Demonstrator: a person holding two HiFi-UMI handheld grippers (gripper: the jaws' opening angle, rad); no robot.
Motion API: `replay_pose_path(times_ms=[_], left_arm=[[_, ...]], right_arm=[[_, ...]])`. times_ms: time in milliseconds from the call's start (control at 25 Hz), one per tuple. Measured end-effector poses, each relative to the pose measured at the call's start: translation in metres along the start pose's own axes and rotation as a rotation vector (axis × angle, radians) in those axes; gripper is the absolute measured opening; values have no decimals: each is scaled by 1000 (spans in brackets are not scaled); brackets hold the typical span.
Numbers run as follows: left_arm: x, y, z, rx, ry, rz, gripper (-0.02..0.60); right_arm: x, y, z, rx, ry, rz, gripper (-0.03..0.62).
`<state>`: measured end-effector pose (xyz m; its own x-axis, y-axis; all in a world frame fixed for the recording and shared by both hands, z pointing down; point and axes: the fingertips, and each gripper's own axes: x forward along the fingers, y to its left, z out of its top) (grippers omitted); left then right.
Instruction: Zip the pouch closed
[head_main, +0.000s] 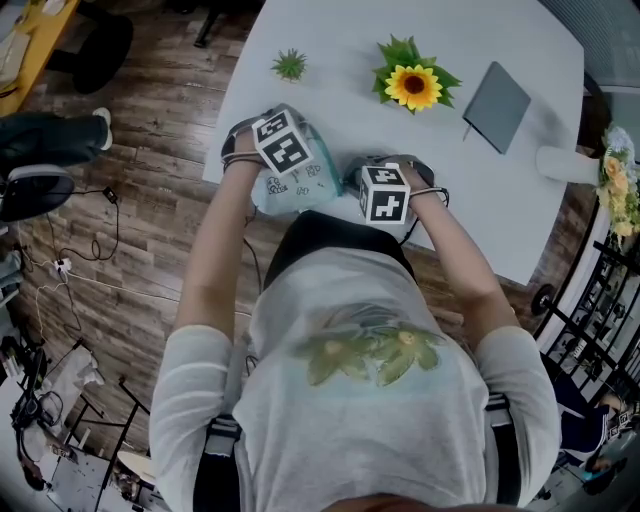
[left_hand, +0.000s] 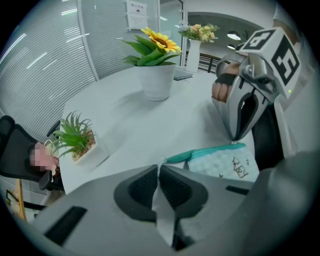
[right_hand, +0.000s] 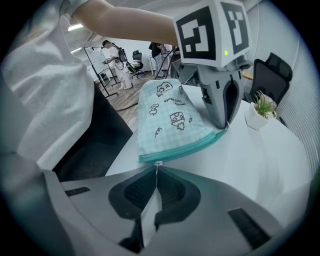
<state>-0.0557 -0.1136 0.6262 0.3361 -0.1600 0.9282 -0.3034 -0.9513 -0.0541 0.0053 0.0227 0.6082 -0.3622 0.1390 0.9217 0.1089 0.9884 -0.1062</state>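
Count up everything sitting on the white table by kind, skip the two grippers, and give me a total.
Potted plants: 2, a small spiky green plant in a white pot and a yellow sunflower in a white pot
Flower vases: 1, a tall white vase of pale flowers
Pouches: 1, a teal checked fabric pouch
Notebooks: 1, a flat grey notebook
Total: 5

Gripped by the left tongs (left_hand: 159, 167), a pouch (right_hand: 172, 125) of soft, matt, checked cloth with printed doodles is seen, edged with a woven teal zip tape (right_hand: 185, 148). At the tips of the right tongs (right_hand: 156, 172) a small, shiny metal zip pull (right_hand: 158, 163) is caught. Both tongs are moulded in smooth, matt grey plastic and lined with dark ribbed pads (right_hand: 135, 192). Beneath them the worktop (head_main: 330, 40) is finished smooth, white and matt. On the person's side of the tongs, the floor (head_main: 150, 200) is laid in grained wood planks.
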Motion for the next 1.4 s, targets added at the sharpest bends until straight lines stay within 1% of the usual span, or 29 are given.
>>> replay_pose_path(times_ms=[120,360,520,680,720,840,880,920,1000,1080,1160,1200,1240,1400], left_arm=[[1,0,0,-7,2,2,21],[3,1,1,-32,-1,28,21],[3,1,-1,-59,-24,75,21],[4,3,-2,-82,-66,88,21],[3,3,-2,-71,-71,93,21],[4,2,-4,8,-73,123,21],[4,2,-4,11,-75,123,21],[4,3,-4,-8,-81,116,27],[-3,8,-1,-75,-115,108,66],[-18,13,3,-154,-185,125,75],[-38,21,7,-267,-285,141,78],[-50,25,8,-322,-338,155,79],[-63,28,8,-360,-382,175,80],[-116,22,14,-414,-513,299,80]], right_arm=[[3,7,-3,14,5,8,18],[7,7,-4,56,-27,-24,20],[7,6,-5,112,-47,-59,20],[8,3,-6,172,-52,-92,20],[8,3,-6,195,-58,-92,20],[6,6,-5,285,-85,-71,21],[6,5,-5,307,-90,-75,21],[4,3,-6,321,-91,-91,22],[0,-3,-8,342,-104,-143,26],[-8,-9,-11,395,-139,-206,31],[-20,-17,-14,483,-182,-275,31],[-28,-21,-15,531,-209,-310,31],[-37,-25,-13,577,-240,-344,31],[-77,-37,-4,710,-397,-489,31]])
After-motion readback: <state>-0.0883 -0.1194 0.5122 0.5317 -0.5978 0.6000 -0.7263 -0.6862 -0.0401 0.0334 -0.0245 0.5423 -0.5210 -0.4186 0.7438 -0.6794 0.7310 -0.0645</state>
